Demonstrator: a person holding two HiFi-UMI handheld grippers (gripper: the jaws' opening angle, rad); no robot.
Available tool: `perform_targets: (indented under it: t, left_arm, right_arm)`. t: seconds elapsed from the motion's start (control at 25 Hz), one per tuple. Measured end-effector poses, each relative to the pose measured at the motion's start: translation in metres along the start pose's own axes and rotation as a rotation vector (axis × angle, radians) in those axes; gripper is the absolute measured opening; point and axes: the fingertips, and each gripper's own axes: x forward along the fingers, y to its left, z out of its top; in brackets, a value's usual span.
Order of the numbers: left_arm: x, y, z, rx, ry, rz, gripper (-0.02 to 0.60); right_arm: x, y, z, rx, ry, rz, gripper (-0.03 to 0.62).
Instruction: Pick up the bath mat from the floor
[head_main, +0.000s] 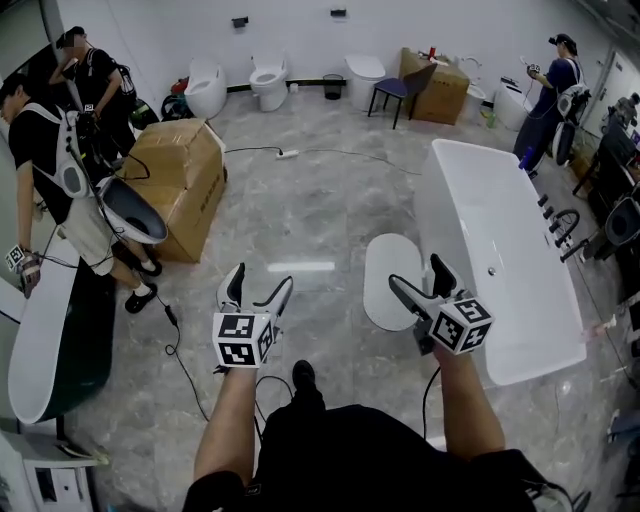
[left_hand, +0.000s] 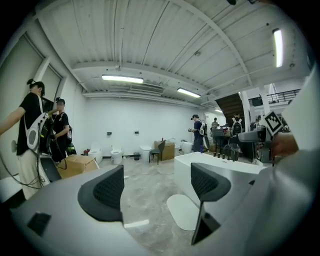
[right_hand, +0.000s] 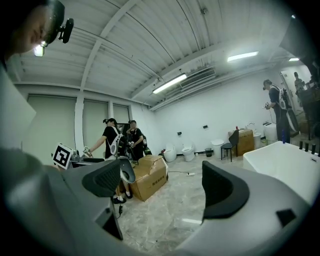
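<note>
Bathroom-fixture showroom or test hall. Toilets (head_main: 268, 82) in row along white wall, freestanding white tub (head_main: 500, 250), dark tub (head_main: 60, 350), cardboard boxes (head_main: 180, 175), marble floor (head_main: 320, 200), ceiling strip lights (left_hand: 122, 79), several people (head_main: 55, 170) wearing rigs.

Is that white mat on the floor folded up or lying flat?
Flat: the bath mat lies spread on the floor beside the bathtub.

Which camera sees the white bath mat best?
The head view: it looks down on the bath mat, showing nearly its whole oval shape beside the bathtub. The left gripper view shows it low and flattened, partly behind a jaw. The right gripper view does not show it.
</note>
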Motion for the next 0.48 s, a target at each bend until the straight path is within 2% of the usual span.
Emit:
perform_targets:
  t: [0.12,0.48]
  left_arm:
    - [0.027,0.013,0.000,0.034,0.014,-0.018,0.433]
    - [0.108,0.061,0.002,-0.010,0.047,-0.097,0.433]
  right_arm:
    - [0.030,-0.008,0.005,0.005,0.010,-0.007,0.515]
    - [0.121,-0.023,0.010,0.022,0.058,-0.025,0.515]
